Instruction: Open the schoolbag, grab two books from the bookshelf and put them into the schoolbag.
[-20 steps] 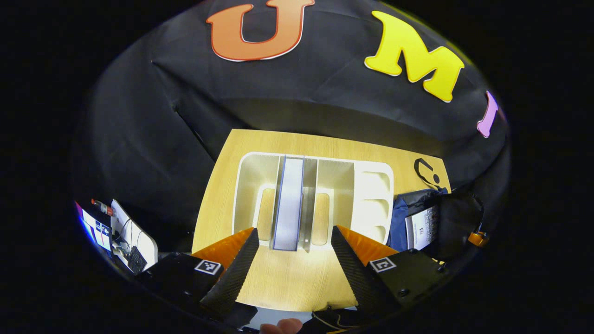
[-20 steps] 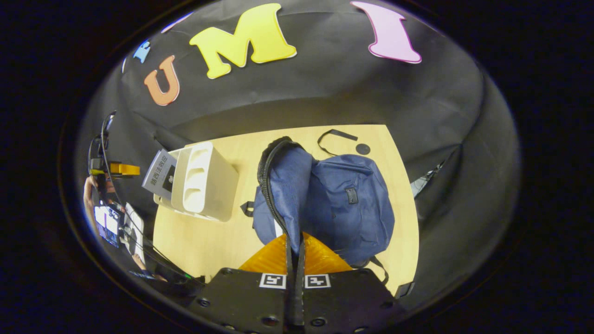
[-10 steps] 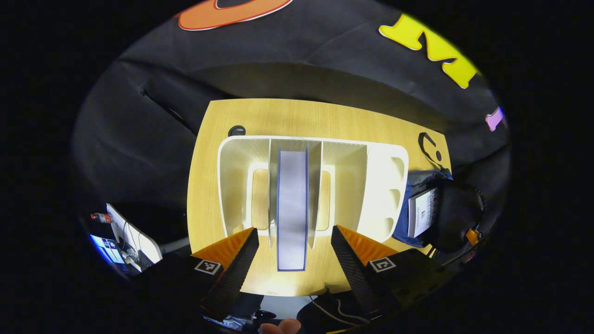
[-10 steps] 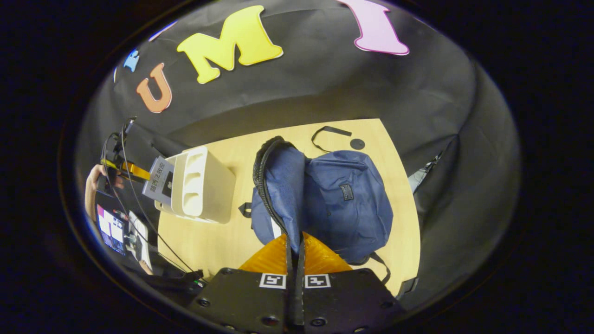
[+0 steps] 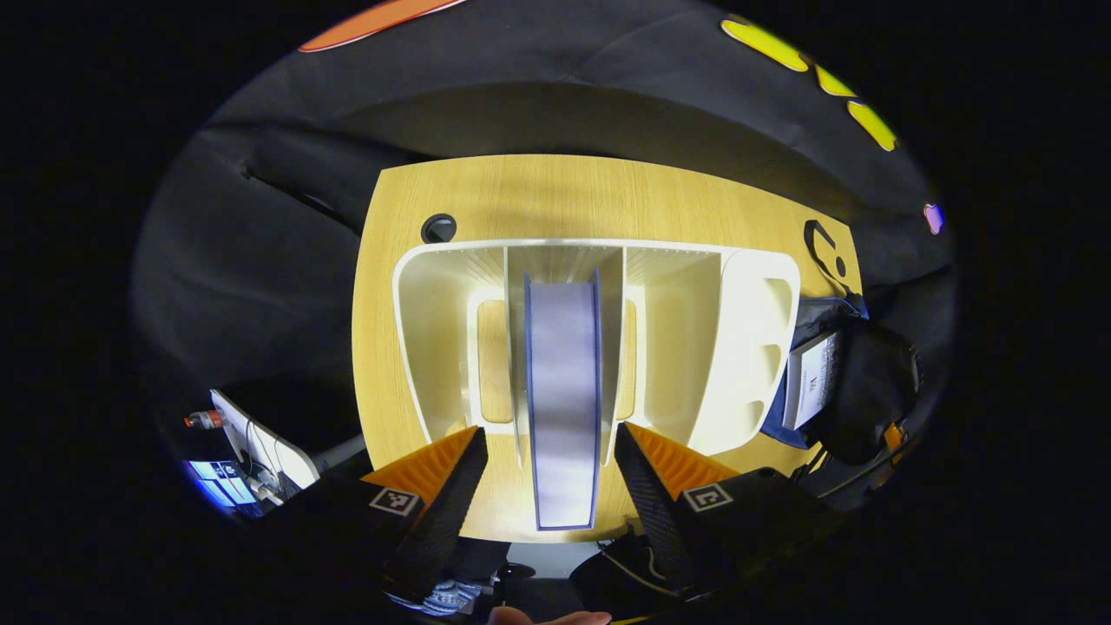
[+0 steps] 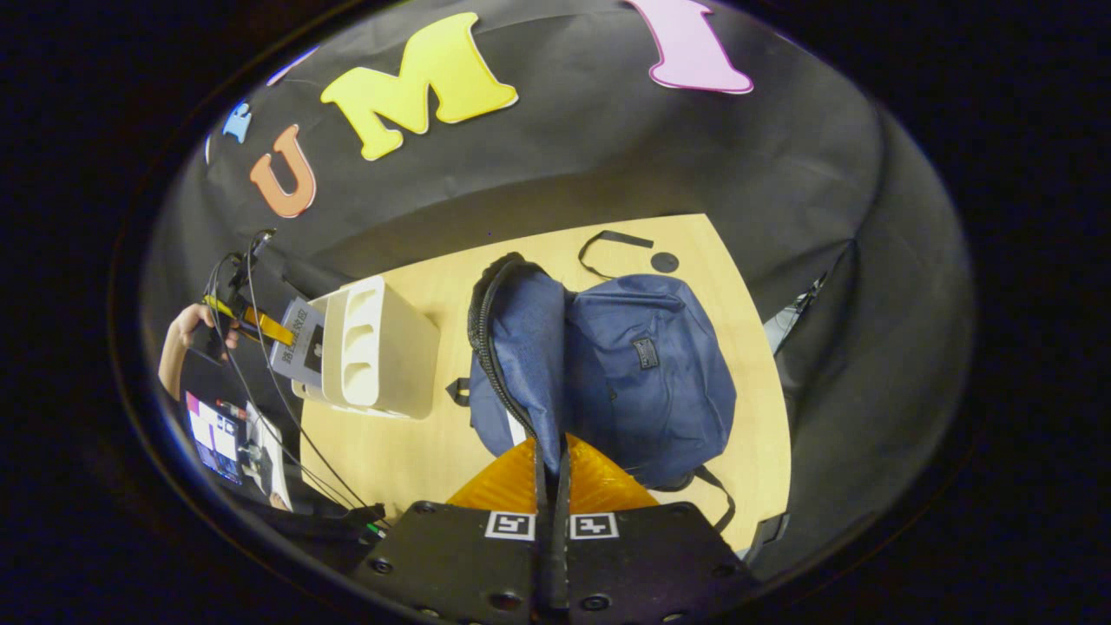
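Note:
A book (image 5: 562, 382) with blue covers stands in the middle slot of the white bookshelf (image 5: 434, 330). My left gripper (image 5: 548, 432) is open, one finger on each side of the book's near end, with a gap on both sides. In the right gripper view my right gripper (image 6: 550, 451) is shut on the zipper edge of the blue schoolbag (image 6: 660, 373), holding its flap (image 6: 512, 347) up. Another book (image 5: 811, 386) sits inside the open schoolbag (image 5: 859, 382). The bookshelf (image 6: 395, 347) and left gripper (image 6: 252, 321), held by a hand (image 6: 178, 338), are at the far left.
Bookshelf and bag share a wooden table (image 5: 521, 191). A black strap (image 6: 612, 243) lies behind the bag. A round cable hole (image 5: 438, 228) is at the table's back left. A lit screen (image 5: 226, 477) and cables sit off the table's left edge.
My left gripper has moved in over the bookshelf, and the book now reaches between its open fingers. The right gripper keeps hold of the bag's flap, almost still.

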Available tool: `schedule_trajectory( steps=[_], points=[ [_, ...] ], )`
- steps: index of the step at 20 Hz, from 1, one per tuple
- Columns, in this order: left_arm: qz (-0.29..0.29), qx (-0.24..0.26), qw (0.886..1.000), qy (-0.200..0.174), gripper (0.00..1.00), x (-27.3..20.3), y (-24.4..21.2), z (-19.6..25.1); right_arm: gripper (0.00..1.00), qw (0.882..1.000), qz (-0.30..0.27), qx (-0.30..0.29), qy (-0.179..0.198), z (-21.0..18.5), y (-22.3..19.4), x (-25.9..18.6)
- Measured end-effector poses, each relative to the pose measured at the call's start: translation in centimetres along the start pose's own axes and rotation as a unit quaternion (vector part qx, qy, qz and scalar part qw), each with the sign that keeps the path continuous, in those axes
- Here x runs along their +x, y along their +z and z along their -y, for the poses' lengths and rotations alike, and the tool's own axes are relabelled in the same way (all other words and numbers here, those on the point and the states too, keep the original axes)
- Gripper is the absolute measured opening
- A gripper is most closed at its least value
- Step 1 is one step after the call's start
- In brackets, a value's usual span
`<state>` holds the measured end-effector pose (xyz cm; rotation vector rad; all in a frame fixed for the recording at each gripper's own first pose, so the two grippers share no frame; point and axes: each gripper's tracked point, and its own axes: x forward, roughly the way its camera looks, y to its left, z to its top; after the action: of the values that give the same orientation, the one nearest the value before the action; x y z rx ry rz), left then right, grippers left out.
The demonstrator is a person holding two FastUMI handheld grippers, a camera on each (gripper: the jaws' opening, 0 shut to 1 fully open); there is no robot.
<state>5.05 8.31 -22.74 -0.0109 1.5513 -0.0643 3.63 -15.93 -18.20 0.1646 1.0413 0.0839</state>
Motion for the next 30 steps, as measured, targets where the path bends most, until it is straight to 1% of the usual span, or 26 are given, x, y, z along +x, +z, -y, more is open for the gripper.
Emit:
schedule_trajectory(
  steps=[1,4,6,7,8,9,10,11,12,13,14,17,20,21,22,23,24,25,26,27,28,29,30],
  points=[
    [-0.004,-0.001,1.000,0.002,0.90,0.2,0.0,0.0,0.00,1.000,0.000,0.000,0.000,0.0,0.0,-0.1],
    [-0.010,-0.002,1.000,0.000,0.84,0.4,0.0,0.3,0.00,1.000,0.000,0.000,0.000,0.0,0.0,0.0],
    [-0.012,0.003,1.000,0.004,0.77,0.6,0.0,0.4,0.00,1.000,0.001,0.001,0.000,0.2,-0.1,-0.2],
    [-0.014,0.005,1.000,0.007,0.72,0.5,0.1,0.4,0.00,1.000,0.001,0.000,0.000,0.2,-0.1,-0.2],
    [-0.015,0.007,1.000,0.010,0.70,0.5,0.2,0.5,0.00,1.000,0.002,0.001,0.001,0.2,-0.1,-0.1],
    [-0.017,0.009,1.000,0.013,0.60,0.5,0.2,0.5,0.00,1.000,0.001,0.001,0.002,0.2,-0.3,-0.1],
    [-0.018,0.010,1.000,0.016,0.66,0.5,0.2,0.5,0.00,1.000,0.001,0.000,0.002,0.2,-0.3,-0.1],
    [-0.019,0.010,1.000,0.018,0.56,0.5,0.2,0.5,0.00,1.000,0.001,0.000,0.003,0.2,-0.3,-0.1],
    [-0.019,0.009,1.000,0.020,0.52,0.4,0.2,0.5,0.00,1.000,0.002,0.000,0.003,0.3,-0.2,-0.1],
    [-0.020,0.007,1.000,0.021,0.43,0.6,0.1,0.5,0.00,1.000,0.002,0.001,0.004,0.2,-0.2,-0.1],
    [-0.021,0.005,1.000,0.021,0.48,0.5,0.0,0.5,0.00,1.000,0.003,0.001,0.004,0.2,-0.1,-0.1],
    [-0.018,-0.002,1.000,0.022,0.44,0.0,-0.2,0.4,0.00,1.000,0.003,0.004,0.004,0.6,-0.2,-0.2],
    [-0.013,-0.001,0.999,0.033,0.41,-1.5,-1.1,-0.2,0.00,1.000,0.003,0.000,0.006,0.6,-0.2,-0.2],
    [-0.007,0.001,0.999,0.033,0.43,-2.2,-1.4,-0.5,0.00,1.000,0.002,-0.002,0.008,0.4,-0.2,0.0],
    [-0.002,0.000,1.000,0.029,0.40,-3.0,-1.9,-0.5,0.00,1.000,0.001,-0.002,0.011,0.2,-0.2,0.0],
    [0.001,-0.004,1.000,0.024,0.43,-3.8,-2.7,-0.6,0.00,1.000,0.001,-0.002,0.013,0.1,-0.2,0.0],
    [0.005,-0.007,1.000,0.018,0.39,-4.8,-3.4,-0.7,0.00,1.000,0.001,-0.004,0.015,0.0,-0.2,0.0],
    [0.009,-0.009,1.000,0.010,0.39,-6.0,-4.3,-0.9,0.00,1.000,0.001,-0.005,0.016,-0.1,-0.2,0.1],
    [0.016,-0.010,1.000,0.004,0.39,-7.2,-5.2,-1.0,0.00,1.000,0.001,-0.006,0.017,-0.1,-0.2,0.1],
    [0.023,-0.010,1.000,-0.004,0.42,-8.4,-5.9,-1.0,0.00,1.000,0.002,-0.005,0.019,-0.1,-0.3,0.1],
    [0.031,-0.013,0.999,-0.013,0.39,-9.8,-6.7,-1.1,0.00,1.000,0.002,-0.005,0.020,-0.2,-0.3,0.1],
    [0.040,-0.019,0.999,-0.022,0.39,-11.3,-7.5,-1.1,0.00,1.000,0.001,-0.005,0.021,-0.1,-0.4,0.1],
    [0.051,-0.024,0.998,-0.031,0.42,-12.8,-8.1,-1.1,0.00,1.000,0.001,-0.005,0.021,-0.2,-0.4,0.2]
  ],
)
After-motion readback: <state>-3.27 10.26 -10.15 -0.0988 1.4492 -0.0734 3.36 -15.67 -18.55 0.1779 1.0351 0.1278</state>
